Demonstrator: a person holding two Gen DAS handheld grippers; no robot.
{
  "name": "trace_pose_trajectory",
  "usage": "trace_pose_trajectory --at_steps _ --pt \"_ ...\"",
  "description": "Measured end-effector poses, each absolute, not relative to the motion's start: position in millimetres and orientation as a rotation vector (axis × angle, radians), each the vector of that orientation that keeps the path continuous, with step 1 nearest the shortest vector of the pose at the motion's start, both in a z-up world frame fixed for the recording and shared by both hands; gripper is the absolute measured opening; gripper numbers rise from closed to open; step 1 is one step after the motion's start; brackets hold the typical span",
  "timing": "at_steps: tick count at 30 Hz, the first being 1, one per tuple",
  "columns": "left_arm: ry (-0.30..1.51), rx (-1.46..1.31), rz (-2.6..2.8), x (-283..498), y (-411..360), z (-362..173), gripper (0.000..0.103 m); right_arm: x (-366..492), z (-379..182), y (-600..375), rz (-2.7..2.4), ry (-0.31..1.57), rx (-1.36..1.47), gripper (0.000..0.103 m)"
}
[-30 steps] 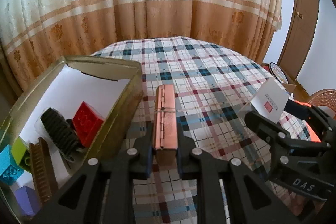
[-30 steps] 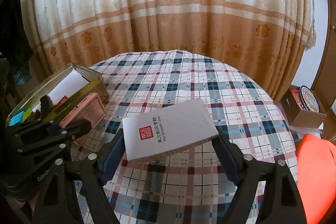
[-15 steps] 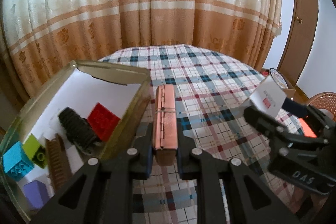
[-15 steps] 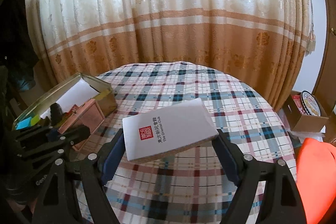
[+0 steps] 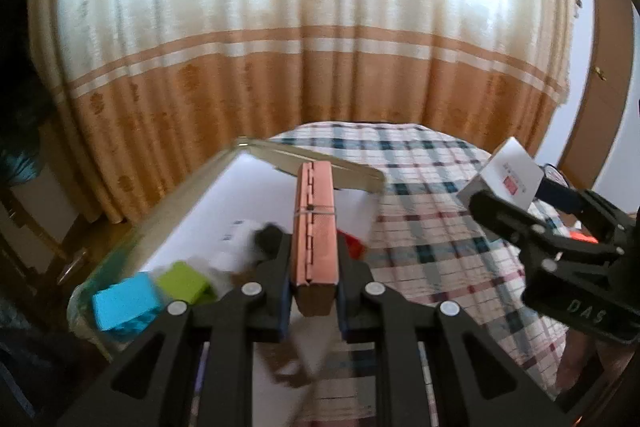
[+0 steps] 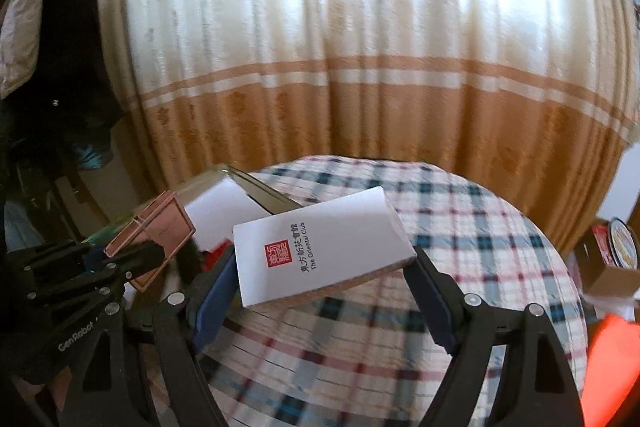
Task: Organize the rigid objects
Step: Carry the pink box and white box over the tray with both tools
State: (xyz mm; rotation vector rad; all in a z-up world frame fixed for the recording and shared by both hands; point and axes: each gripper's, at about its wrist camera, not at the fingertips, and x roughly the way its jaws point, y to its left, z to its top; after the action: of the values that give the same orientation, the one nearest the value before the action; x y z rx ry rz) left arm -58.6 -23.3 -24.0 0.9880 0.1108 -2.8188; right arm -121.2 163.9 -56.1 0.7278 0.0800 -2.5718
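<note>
My left gripper (image 5: 313, 297) is shut on a thin pink hinged case (image 5: 314, 223), held on edge above the near end of the gold tin box (image 5: 192, 187). The same pink case (image 6: 154, 243) shows at the left of the right wrist view. Inside the tin lie a blue block (image 5: 124, 301), a green block (image 5: 184, 283), a black ridged piece (image 5: 268, 235) and a red block (image 5: 354, 245), all blurred. My right gripper (image 6: 320, 287) is shut on a white booklet (image 6: 320, 251) with a red seal, held flat above the plaid tablecloth (image 6: 440, 307).
A cream and orange curtain (image 5: 320, 67) hangs behind the round table. A cardboard box (image 6: 612, 267) with a round tin sits past the table's right edge, beside something bright orange (image 6: 616, 367). A wooden door (image 5: 600, 87) stands at the right.
Both grippers have risen and swung left with their loads. The pink case, earlier over the cloth beside the tin, now hangs over the tin's inside. The booklet has come closer to the tin.
</note>
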Motion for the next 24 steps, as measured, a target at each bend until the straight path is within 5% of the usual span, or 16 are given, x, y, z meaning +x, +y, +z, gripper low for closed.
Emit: trace_pose_trajectory --at_steps 24 --pt "0.203 1.041 -2.598 -39 -105 -47 0.016 -121 -62 47 -2.325 0.259 0.765 0.083"
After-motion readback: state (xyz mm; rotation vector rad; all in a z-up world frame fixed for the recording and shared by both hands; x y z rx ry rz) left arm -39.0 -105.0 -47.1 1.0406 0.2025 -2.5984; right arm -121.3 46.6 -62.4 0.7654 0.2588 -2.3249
